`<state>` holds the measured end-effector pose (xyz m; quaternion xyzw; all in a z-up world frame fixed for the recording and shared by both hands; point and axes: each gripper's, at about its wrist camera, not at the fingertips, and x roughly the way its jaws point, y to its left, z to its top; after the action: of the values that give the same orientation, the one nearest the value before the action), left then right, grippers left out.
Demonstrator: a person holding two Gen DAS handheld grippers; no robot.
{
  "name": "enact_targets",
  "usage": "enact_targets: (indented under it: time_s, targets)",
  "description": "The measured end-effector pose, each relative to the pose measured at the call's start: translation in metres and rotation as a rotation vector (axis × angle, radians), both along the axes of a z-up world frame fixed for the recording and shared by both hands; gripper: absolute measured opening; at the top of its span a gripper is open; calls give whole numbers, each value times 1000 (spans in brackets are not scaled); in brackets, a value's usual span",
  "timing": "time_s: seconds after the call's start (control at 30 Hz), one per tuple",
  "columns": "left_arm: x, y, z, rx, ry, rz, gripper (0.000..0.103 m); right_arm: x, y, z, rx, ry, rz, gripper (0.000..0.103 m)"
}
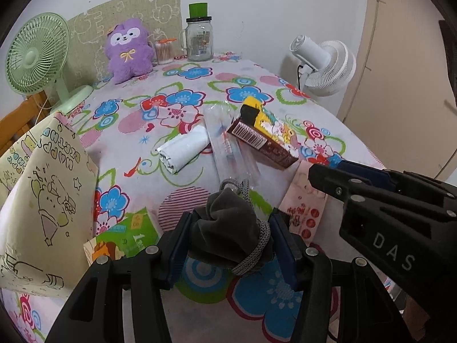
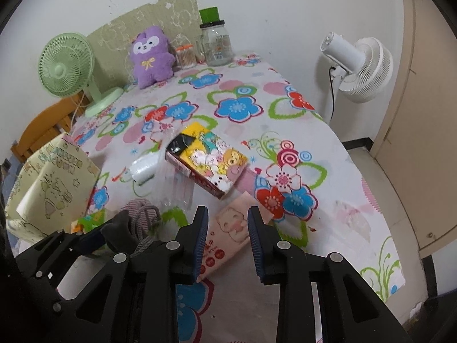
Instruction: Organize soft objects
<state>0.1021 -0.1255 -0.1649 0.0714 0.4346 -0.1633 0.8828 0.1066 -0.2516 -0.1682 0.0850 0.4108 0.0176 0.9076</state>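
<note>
From my left wrist camera, the left gripper [image 1: 228, 240] pinches a grey drawstring pouch [image 1: 225, 228], both blue pads pressed into the bunched cloth, its cord [image 1: 254, 254] wound round the neck; the pouch is raised above the floral tablecloth [image 1: 137, 148], just in front of the clear plastic tube [image 1: 228, 145]. Only this view shows that grip in full. My right wrist camera catches the same pouch [image 2: 120, 233] merely as a dark lump at its lower left, but it alone shows the right gripper [image 2: 227, 245] head-on: fingers spread apart and holding nothing, poised above a pink wipes packet [image 2: 231, 228]; I cannot tell if they touch it. In the left view that gripper [image 1: 325, 177] enters from the right, beside the pouch.

Beyond the pouch lie a white roll [image 1: 182, 151], the tube, and a cartoon-printed box [image 1: 265, 134] resting tilted across the tube's far end. Left of the pouch stands a cream paper bag [image 1: 45, 188], with a green packet [image 1: 128, 234] between them. Far behind the pouch, against the wall, sit a purple plush toy [image 1: 128, 51], a cotton-swab jar [image 1: 164, 51] and a glass mug jar [image 1: 200, 37] with a green lid. A green fan [image 1: 37, 54] stands at the far left corner, a white fan [image 2: 357, 68] off the table's right edge
</note>
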Motion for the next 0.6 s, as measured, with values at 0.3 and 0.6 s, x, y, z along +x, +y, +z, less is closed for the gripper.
enact_targets:
  time_s: [0.3, 0.6]
  targets:
    - [0, 8, -1, 3, -8, 2, 56, -4, 4, -7, -12, 14, -57, 71]
    - [4, 12, -3, -10, -3, -21, 56, 6, 15, -25, -16, 113, -111, 71]
